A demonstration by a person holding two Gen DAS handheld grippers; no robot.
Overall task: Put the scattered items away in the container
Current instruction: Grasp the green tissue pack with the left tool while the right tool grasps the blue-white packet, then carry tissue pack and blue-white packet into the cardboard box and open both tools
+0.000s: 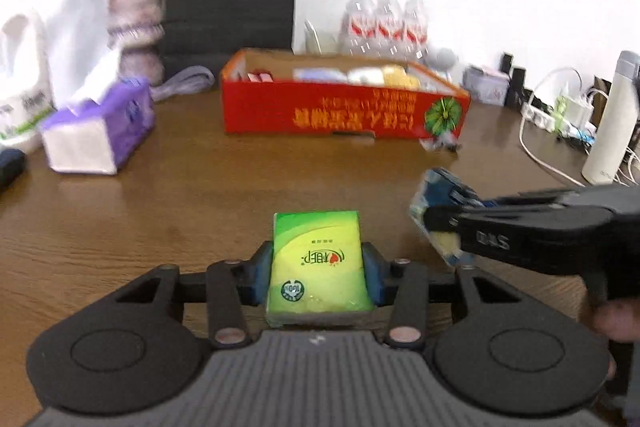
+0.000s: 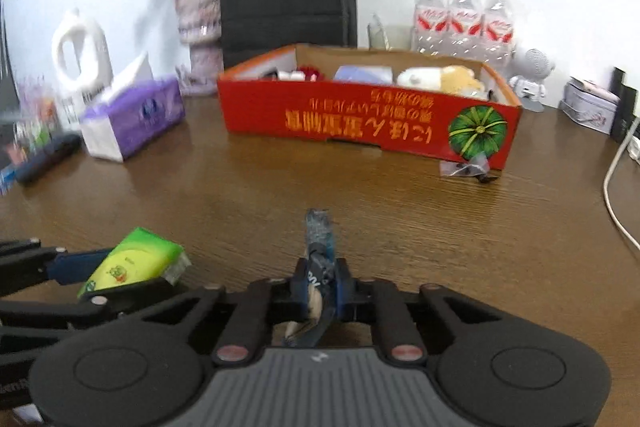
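Now both grippers, left (image 1: 318, 267) clamped on the green pack (image 1: 320, 267), right (image 2: 320, 283) clamped on the blue sachet (image 2: 320, 247), should clear the red box (image 2: 360, 123) wall before releasing.

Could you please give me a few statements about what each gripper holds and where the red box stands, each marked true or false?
1. The left gripper is clamped on a green tissue packet. True.
2. The right gripper is empty. False: it pinches a thin blue wrapped packet.
3. The red cardboard box already holds several items. True.
4. The purple tissue pack lies inside the red box. False: it sits on the wooden table, to the box's left.
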